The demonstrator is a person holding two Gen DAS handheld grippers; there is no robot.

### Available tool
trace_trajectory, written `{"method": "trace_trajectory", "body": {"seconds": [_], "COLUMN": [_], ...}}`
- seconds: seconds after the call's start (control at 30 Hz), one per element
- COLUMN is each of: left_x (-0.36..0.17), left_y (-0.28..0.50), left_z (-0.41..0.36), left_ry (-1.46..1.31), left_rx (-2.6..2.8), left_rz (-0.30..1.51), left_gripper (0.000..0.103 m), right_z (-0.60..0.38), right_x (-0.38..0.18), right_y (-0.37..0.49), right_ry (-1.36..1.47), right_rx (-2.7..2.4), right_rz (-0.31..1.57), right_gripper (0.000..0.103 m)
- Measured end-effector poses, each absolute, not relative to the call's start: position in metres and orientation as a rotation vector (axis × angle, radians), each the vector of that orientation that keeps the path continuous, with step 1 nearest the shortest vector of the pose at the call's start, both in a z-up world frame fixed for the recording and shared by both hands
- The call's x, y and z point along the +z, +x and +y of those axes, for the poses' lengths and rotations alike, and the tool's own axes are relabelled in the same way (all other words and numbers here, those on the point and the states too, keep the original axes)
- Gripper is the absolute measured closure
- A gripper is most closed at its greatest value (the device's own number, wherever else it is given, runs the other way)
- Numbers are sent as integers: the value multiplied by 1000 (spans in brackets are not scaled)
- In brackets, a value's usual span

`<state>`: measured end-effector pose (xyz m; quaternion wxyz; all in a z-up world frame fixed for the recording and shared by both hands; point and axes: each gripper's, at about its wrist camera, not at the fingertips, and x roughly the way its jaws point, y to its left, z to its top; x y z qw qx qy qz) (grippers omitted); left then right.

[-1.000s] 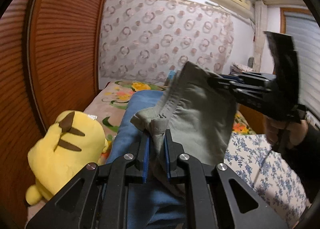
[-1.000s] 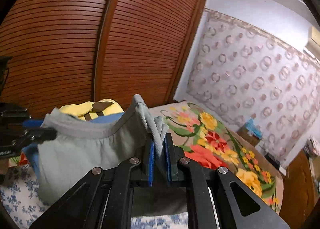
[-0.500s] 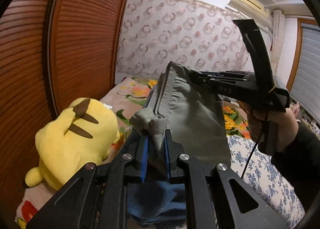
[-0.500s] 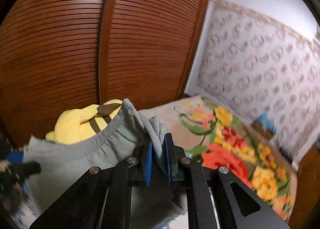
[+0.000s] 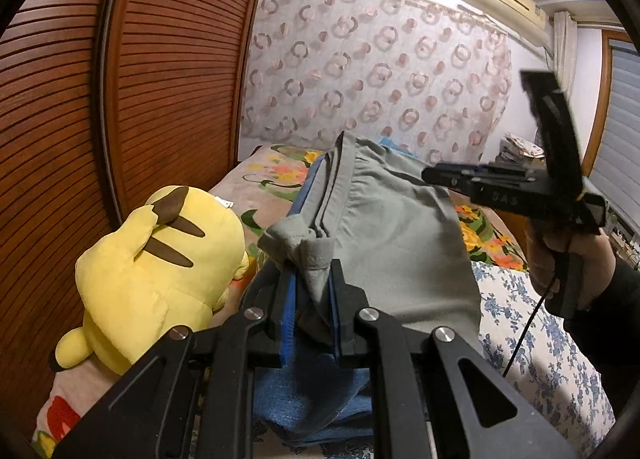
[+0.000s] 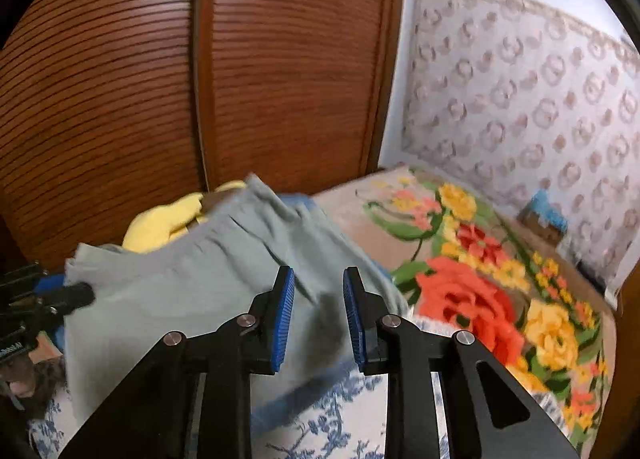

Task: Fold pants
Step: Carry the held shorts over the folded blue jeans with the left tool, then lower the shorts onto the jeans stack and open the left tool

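Note:
The grey-green pants point(image 5: 392, 235) hang folded over a blue garment point(image 5: 304, 395) on the bed. My left gripper point(image 5: 312, 279) is shut on a bunched corner of the pants and holds it up. In the right wrist view my right gripper point(image 6: 319, 291) has its jaws opening, and nothing sits between the blue pads. The pants point(image 6: 192, 283) spread out beyond and below them. In the left wrist view the right gripper point(image 5: 430, 177) points at the far right edge of the pants, held by a hand in a dark sleeve. The left gripper point(image 6: 80, 295) shows at that view's left edge.
A yellow plush toy point(image 5: 152, 271) lies left of the pants against the brown slatted wardrobe doors point(image 5: 168, 79). A flowered blanket point(image 6: 480, 279) covers the far part of the bed, and a blue-and-white floral sheet point(image 5: 540, 339) covers the near right.
My right gripper has let go of the pants' corner and its jaws have parted. The freed edge of the pants has dropped lower. My left gripper still grips its corner.

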<state>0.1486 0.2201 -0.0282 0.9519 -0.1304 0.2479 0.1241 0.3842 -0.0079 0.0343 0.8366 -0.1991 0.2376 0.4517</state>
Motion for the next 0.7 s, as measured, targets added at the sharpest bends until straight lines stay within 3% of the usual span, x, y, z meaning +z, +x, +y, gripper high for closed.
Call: {"method": "trace_trajectory", "body": {"seconds": [0.23,0.5,0.57,0.7], "left_x": [-30,-24,-21,-15], "left_y": [150,141,136,127], "left_z": [219,214,211,206], "left_ry": [-257,-225,-212,-197], "left_rx": [262,267,267,261], "left_rz": [530,538,533,523], "left_gripper": [89,86,82,63], "right_z": [0,-11,-19,-38], "right_x": [35,45,46,46], "right_y": [416,372,358,330], "right_ry": [-375,-354,-342,-320], "right_rx": [892,884,879,874], "right_rz": [556,522,517,510], "right_gripper": [77,77,77,77]}}
